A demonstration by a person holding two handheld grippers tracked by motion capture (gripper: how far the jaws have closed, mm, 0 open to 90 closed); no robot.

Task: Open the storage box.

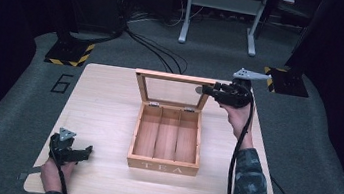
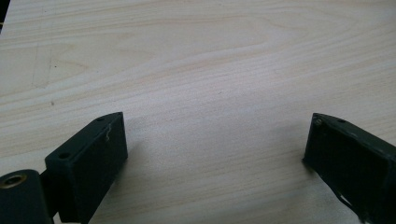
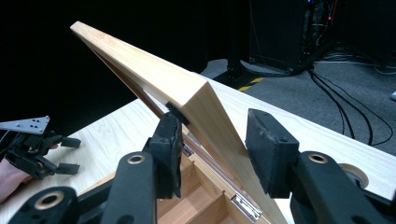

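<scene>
The box (image 1: 166, 136) sits in the middle of the table (image 1: 102, 113), front face marked TEA toward the person, three bare compartments inside. Its glass lid (image 1: 173, 89) stands raised on the hinges at the back of the box, leaning slightly rearward. The right gripper (image 1: 207, 89) is at the lid's right corner, jaws closed on the wooden frame: in the right gripper view (image 3: 212, 149) one pad presses the inner face and the other appears to bear on the outer edge, though contact there is hard to confirm. The left gripper (image 1: 86, 152) rests well left of the box near the table's front edge, jaws wide apart over bare wood (image 2: 215, 154), holding nothing.

The grip is a corner pinch on smooth wood, so the lid could slip out and drop shut onto the box. Pushing it further back could strain the hinges or drag the box, since nothing steadies it.
</scene>
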